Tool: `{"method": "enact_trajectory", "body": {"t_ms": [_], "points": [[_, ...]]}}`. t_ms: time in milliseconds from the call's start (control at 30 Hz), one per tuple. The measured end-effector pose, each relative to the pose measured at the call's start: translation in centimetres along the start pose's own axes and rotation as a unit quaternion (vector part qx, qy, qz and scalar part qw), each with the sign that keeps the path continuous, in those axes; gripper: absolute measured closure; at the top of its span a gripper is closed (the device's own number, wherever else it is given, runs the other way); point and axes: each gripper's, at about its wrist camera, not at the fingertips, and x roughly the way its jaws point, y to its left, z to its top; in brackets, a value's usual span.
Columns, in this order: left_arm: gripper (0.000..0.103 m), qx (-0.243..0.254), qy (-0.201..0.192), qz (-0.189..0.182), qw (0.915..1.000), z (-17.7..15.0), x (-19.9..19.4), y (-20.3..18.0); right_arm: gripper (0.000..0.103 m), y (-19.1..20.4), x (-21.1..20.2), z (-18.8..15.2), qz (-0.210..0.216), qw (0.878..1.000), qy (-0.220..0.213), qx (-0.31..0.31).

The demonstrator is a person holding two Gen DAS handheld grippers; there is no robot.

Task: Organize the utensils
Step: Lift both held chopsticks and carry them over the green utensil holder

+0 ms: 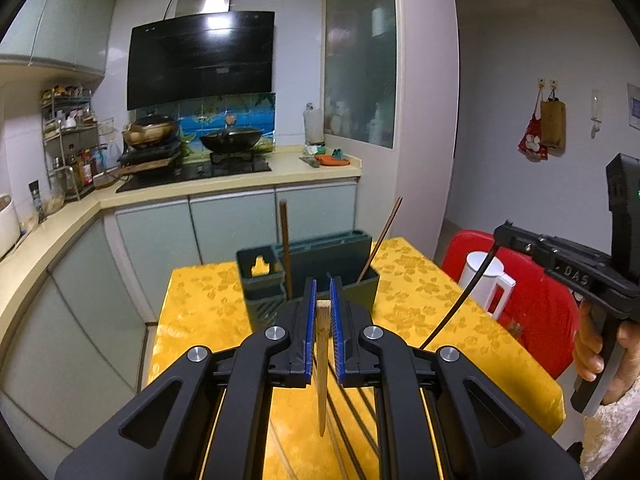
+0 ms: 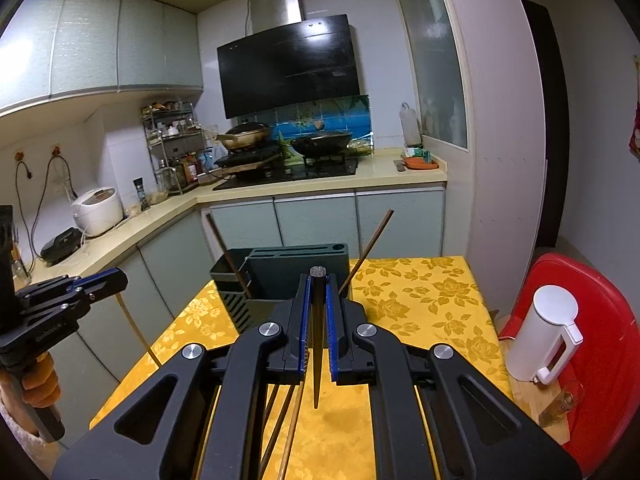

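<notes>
green holder (image 1: 320, 276) ahead, tablecloth (image 1: 200, 312) beside free

Pale wooden chopstick (image 1: 322, 360) you held: one
Dark wooden chopstick (image 2: 317, 344) you held: one
Chopsticks standing in dark green plastic holder (image 1: 332, 276): two
White plastic kettle (image 2: 542, 336): one

A home kitchen: range hood (image 1: 200, 58), wok (image 1: 231, 140), rice cooker (image 2: 98, 211), cabinets (image 2: 100, 40).

The only letters I can read are "DAS", raised in black on the side of the right gripper (image 1: 505, 233), as the left camera sees it. The left gripper (image 2: 105, 281) also carries some small raised lettering, but it is too blurred to read.
</notes>
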Motion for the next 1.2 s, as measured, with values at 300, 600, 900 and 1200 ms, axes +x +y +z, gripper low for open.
{"method": "enact_trajectory", "body": {"t_ms": [300, 600, 900, 1200], "points": [[0.096, 0.015, -0.023, -0.005, 0.9996, 4.4, 2.4, -1.1, 0.095, -0.4, 1.5, 3.5, -0.005, 1.0, -0.013, -0.003], [0.096, 0.009, -0.05, 0.007, 0.9987, 9.8, 5.6, -1.6, 0.095, -0.2, 3.1, 7.6, -0.013, 0.999, -0.045, -0.014], [0.096, -0.003, -0.061, 0.031, 0.9976, 12.9, 9.9, -1.3, 0.095, -0.3, 6.4, 9.4, -0.019, 0.999, -0.046, -0.015], [0.096, -0.008, -0.039, 0.052, 0.9979, 10.7, 14.3, 0.2, 0.095, -0.7, 9.9, 9.3, -0.023, 1.0, -0.018, -0.009]]}}
